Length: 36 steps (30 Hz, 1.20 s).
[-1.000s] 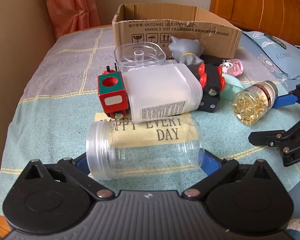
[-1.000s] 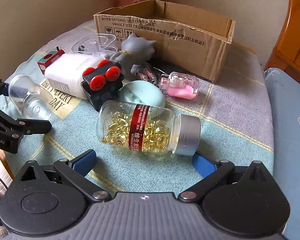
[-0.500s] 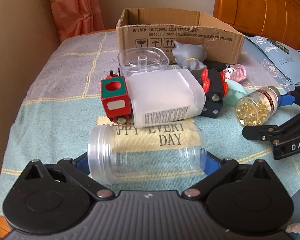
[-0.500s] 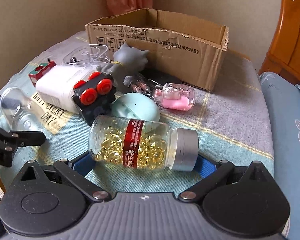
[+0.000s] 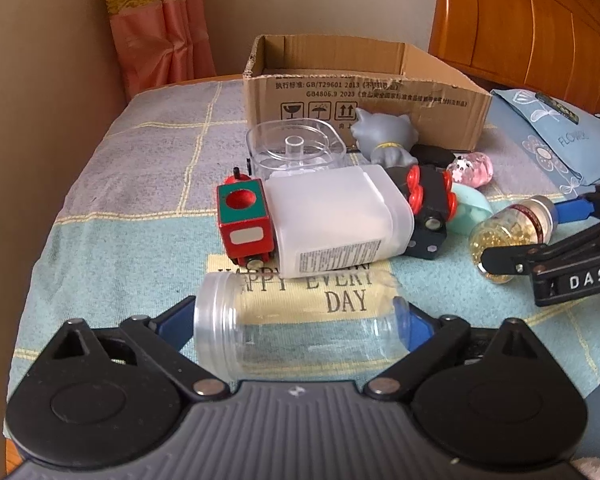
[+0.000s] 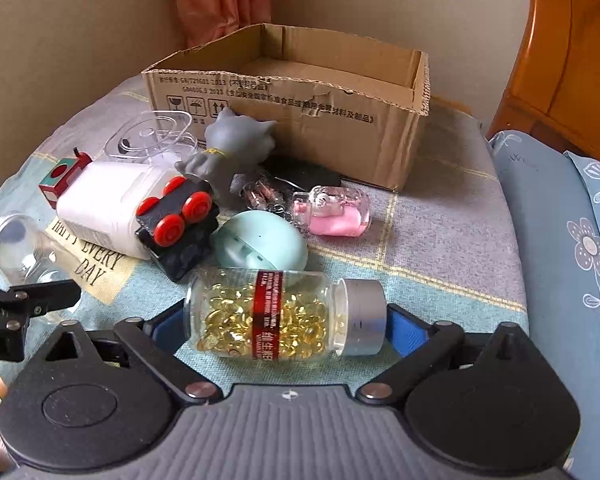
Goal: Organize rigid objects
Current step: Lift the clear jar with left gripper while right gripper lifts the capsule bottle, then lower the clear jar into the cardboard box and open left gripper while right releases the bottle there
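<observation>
In the left wrist view, the left gripper (image 5: pixel 296 322) is seen with its jaws wide and closing around an empty clear jar (image 5: pixel 296 330) that lies on its side on the checked blanket (image 5: pixel 112 208), its threaded mouth toward the left finger and its base toward the right one; whether the pads already press on it cannot be told, and no firm hold is shown. Because the jar is smooth, round and taken end to end, it could be squeezed out of the jaws or rolled toward the white bottle (image 5: pixel 332 222) and the red toy train car (image 5: pixel 244 224) just behind it, and these could be nudged in turn. The cardboard box (image 5: pixel 360 92) stands open at the far side, well apart, so a weak hold could be lost on the way there. In the right wrist view, the right gripper (image 6: pixel 286 326) is likewise wide and closing, with a capsule bottle (image 6: pixel 284 314) lying crosswise between its fingers, the silver cap toward the right finger. Contact looks near but is not confirmed. The cap end is narrower than the body, so the bottle could be tilted or spun out as pressure comes on, and the mint-green egg-shaped case (image 6: pixel 260 248) touching its far side could be pushed into the black toy wagon (image 6: pixel 180 228).
</observation>
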Motion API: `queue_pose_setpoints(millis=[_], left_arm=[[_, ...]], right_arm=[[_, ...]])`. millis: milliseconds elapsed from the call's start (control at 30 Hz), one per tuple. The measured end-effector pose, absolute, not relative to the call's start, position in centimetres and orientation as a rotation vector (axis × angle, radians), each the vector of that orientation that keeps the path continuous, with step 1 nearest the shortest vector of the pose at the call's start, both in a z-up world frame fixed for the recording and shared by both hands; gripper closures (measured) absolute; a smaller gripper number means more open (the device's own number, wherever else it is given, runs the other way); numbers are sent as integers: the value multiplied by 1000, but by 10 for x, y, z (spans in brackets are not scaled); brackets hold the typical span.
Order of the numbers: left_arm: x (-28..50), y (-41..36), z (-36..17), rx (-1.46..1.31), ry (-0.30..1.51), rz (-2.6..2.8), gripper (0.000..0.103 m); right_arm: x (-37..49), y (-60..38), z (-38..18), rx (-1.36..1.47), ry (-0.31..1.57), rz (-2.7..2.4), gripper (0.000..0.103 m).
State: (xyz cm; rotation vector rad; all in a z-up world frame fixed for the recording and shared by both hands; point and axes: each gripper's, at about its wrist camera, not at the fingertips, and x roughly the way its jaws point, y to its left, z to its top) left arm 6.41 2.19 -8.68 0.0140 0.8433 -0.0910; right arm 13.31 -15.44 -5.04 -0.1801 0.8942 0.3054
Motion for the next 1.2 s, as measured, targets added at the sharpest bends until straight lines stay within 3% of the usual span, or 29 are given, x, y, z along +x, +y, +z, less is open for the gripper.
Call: queue_pose_setpoints(millis=[67, 333, 667, 1200], left_arm=[[65, 22, -86, 14, 844, -97, 12], [69, 25, -78, 34, 881, -125, 12], [88, 26, -25, 179, 892, -254, 12], [230, -4, 38, 196, 832, -309, 12]], right_arm=[[132, -152, -50, -195, 902, 299, 7], [133, -151, -45, -202, 942, 340, 7], [138, -167, -6, -174, 945, 386, 7], [209, -179, 74, -132, 759, 384, 7]])
